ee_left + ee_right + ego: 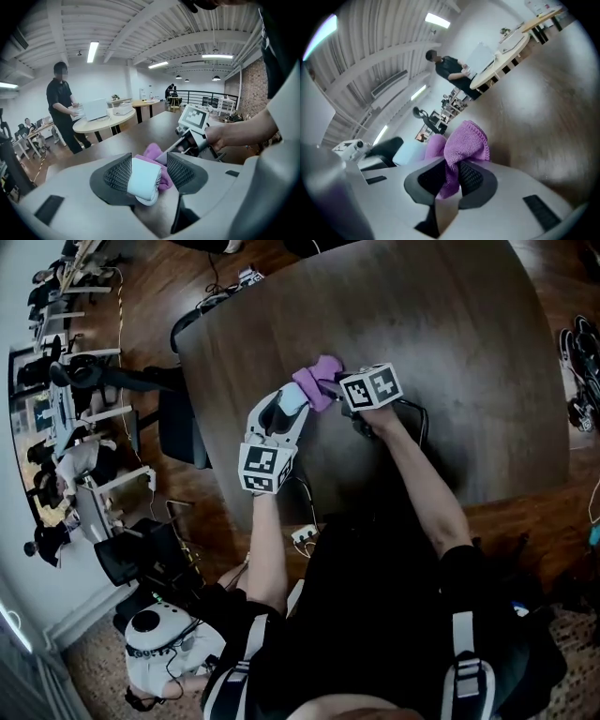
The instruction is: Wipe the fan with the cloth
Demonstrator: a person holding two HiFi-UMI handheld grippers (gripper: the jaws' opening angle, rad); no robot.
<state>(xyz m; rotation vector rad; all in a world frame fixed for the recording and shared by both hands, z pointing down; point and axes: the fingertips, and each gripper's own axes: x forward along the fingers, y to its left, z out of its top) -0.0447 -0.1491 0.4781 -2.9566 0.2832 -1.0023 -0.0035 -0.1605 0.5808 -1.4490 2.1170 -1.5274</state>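
1. Left tool (149, 172): dark ribbed pads pressed together on a small pale-blue-and-white rounded plastic fan (143, 182), which is held over the desk.
2. Right tool (451, 177): jaws pinching a bunched purple terry cloth (465, 143). The loose bulk of the cloth stands out beyond the jaw tips.
3. Governing relation: the two tools meet nose to nose. The cloth lies just past the fan's far end and appears to touch it. From the right tool, the fan lies to its left, behind the cloth. The fan's visible length seems to run along the left tool's jaws, toward the cloth. The right hand is the nearer one for wiping, so the likely stroke draws the cloth along that length while the left tool holds steady.
4. Dark brown wooden desk (450, 362): bare surface lies beyond and to the right of the tools. Its left edge is nearer, and its near edge lies toward the person. A black cable (419, 418) lies beside the right forearm and could snag it.
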